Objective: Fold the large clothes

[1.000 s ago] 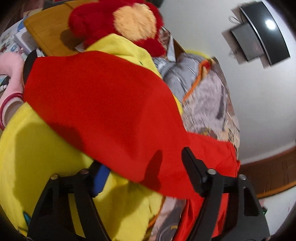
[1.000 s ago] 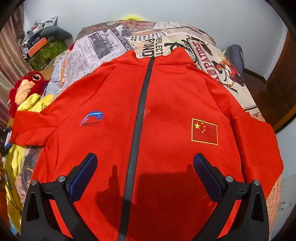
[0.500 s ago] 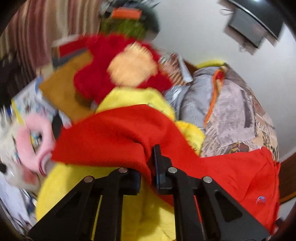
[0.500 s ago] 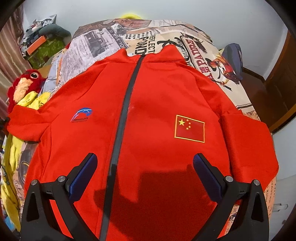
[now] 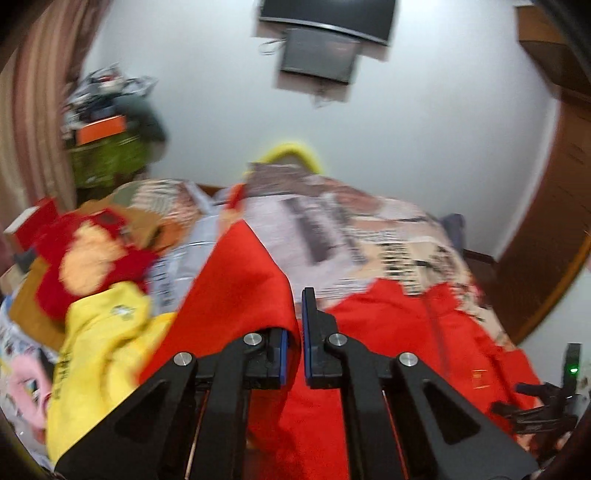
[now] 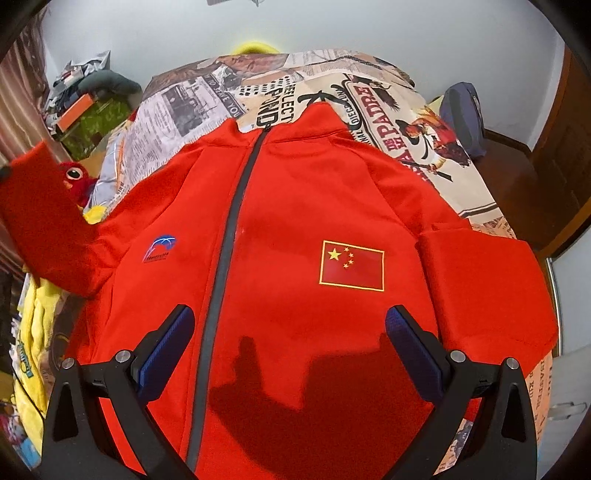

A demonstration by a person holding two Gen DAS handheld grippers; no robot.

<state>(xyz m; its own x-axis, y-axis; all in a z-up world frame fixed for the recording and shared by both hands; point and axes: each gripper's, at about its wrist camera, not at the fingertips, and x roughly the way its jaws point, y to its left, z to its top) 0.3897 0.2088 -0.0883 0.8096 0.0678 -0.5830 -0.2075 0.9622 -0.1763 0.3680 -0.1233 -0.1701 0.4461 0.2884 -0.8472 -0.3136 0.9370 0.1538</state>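
A bed cover [image 6: 402, 122] with newspaper pictures and big letters is lying over the bed. At the bed's left edge a red fluffy toy [image 6: 75, 177] with a big round eye is sitting, and a yellow cloth [image 6: 33, 332] is hanging down just below it. In the far left corner of the room an orange box [image 6: 72, 112] is resting on a green box [image 6: 96, 122], with a dark grey soft thing [image 6: 110, 81] lying behind them. A dark blue bag [image 6: 463, 114] is sitting by the bed's far right edge. Something yellow [image 6: 255, 47] is peeking over the bed's far edge. A dark screen [image 5: 325, 22] is hanging high on the white wall.
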